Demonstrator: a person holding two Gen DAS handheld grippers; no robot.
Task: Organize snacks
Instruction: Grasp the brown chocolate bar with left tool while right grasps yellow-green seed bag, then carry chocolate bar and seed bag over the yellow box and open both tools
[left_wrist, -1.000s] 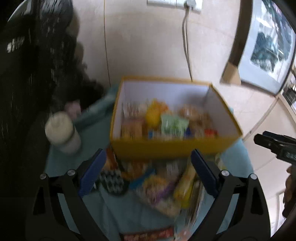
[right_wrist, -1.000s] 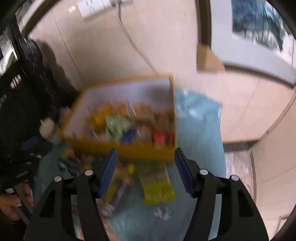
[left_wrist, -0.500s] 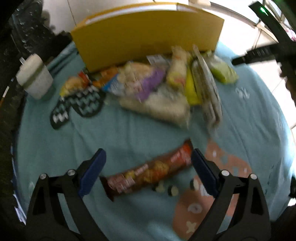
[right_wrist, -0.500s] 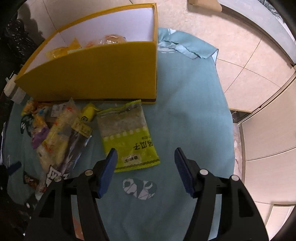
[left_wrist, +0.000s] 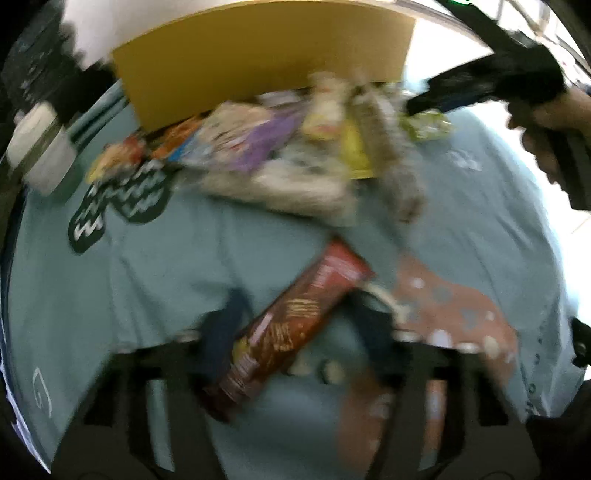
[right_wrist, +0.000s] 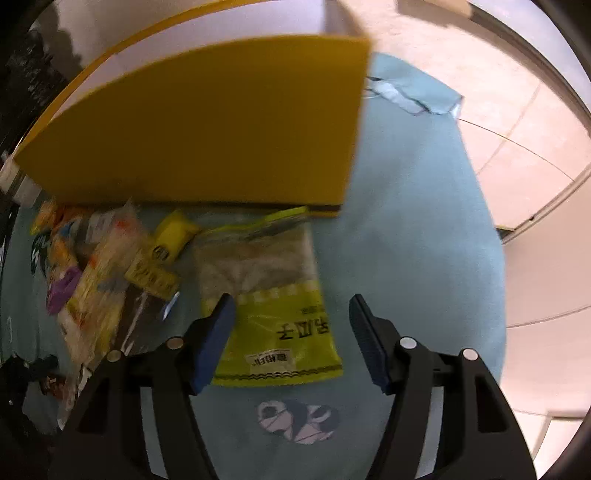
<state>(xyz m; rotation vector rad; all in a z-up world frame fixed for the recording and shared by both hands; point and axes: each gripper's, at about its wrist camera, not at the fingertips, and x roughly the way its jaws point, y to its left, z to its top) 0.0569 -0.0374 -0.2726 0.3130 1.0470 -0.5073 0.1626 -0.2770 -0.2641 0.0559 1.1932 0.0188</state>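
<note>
Between left claw (left_wrist: 295, 332) pads: biscuit pack (left_wrist: 291, 328)

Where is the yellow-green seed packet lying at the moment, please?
In the right wrist view the yellow-green seed packet lies flat on the blue cloth, just below the yellow box, between the right gripper fingers.

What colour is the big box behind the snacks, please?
Yellow; the box shows best in the right wrist view.

Bright, glaring daylight upper right; left wrist view heavily motion-blurred, fisheye edges bent and dark.
</note>
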